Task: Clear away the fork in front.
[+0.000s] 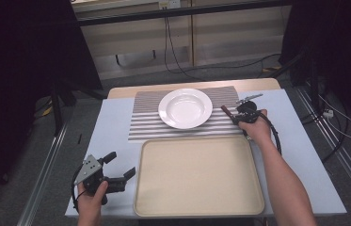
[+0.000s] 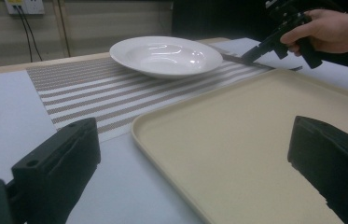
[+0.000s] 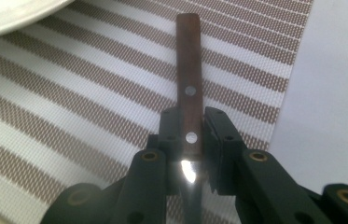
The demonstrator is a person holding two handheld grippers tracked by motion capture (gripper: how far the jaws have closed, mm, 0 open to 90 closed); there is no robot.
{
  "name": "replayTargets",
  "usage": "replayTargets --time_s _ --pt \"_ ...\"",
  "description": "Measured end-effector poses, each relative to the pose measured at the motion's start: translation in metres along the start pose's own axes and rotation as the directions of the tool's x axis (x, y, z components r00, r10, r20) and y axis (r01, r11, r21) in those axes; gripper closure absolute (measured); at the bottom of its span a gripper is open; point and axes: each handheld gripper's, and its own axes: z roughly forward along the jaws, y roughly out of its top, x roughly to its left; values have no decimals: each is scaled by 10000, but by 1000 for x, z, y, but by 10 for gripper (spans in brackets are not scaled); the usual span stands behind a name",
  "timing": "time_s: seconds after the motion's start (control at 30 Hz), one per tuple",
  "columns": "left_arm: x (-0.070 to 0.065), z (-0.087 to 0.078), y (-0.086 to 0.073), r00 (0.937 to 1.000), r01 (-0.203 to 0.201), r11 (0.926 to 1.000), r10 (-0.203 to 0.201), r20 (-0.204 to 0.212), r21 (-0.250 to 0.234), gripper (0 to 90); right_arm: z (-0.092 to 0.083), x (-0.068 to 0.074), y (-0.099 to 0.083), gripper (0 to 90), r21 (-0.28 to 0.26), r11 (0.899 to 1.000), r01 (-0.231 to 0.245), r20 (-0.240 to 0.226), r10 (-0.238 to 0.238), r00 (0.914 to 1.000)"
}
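A knife point(image 3: 189, 60) with a brown wooden handle and two rivets lies over the striped placemat point(image 3: 69, 93), just right of the white plate point(image 1: 185, 108). My right gripper point(image 3: 191, 122) is shut on the knife where handle meets blade, one jaw on each side. In the high view the right gripper point(image 1: 237, 117) is at the mat's right edge, and the knife's handle point(image 1: 226, 112) points toward the plate. My left gripper point(image 1: 122, 164) rests open near the front left of the table, beside the tray point(image 1: 196, 140), with nothing between its jaws.
The beige tray point(image 2: 237, 140) fills the table's front middle and has nothing in it. The plate point(image 2: 167, 55) sits on the placemat point(image 1: 145, 120) behind the tray. Bare blue-grey tabletop point(image 1: 112, 127) lies left of the mat. Cables trail on the floor beyond.
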Motion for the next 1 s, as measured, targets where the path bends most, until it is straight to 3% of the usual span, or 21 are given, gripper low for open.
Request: replayTargets --time_s 0.1,0.4,0.5,0.6,0.77,0.87,1.0 --pt "0 -1 0 10000 -3 10000 3 -12 -50 26 -7 2 -6 784 113 9995 282 -40 -282 9996" --pt "-1 -1 2 10000 -86 9999 85 -49 -113 26 -25 3 -24 783 351 9981 507 -145 -502 9986" --pt "-1 -1 2 10000 -80 9999 79 -37 -97 26 -27 3 -26 780 314 9988 372 -166 -367 9992" --pt "0 -1 2 10000 -78 9999 77 -62 -95 26 -25 2 -24 772 489 9988 -91 -160 99 9998" --pt "1 1 2 10000 -52 10000 51 -41 -81 26 -24 4 -22 768 678 9976 146 -42 -143 9999" --pt "0 2 2 10000 -7 10000 7 -20 -98 26 -24 0 -24 768 511 9986 -111 -298 127 9995" --pt "0 3 3 10000 -85 9999 85 13 -147 26 -24 0 -24 769 546 9983 -182 -310 199 9993"
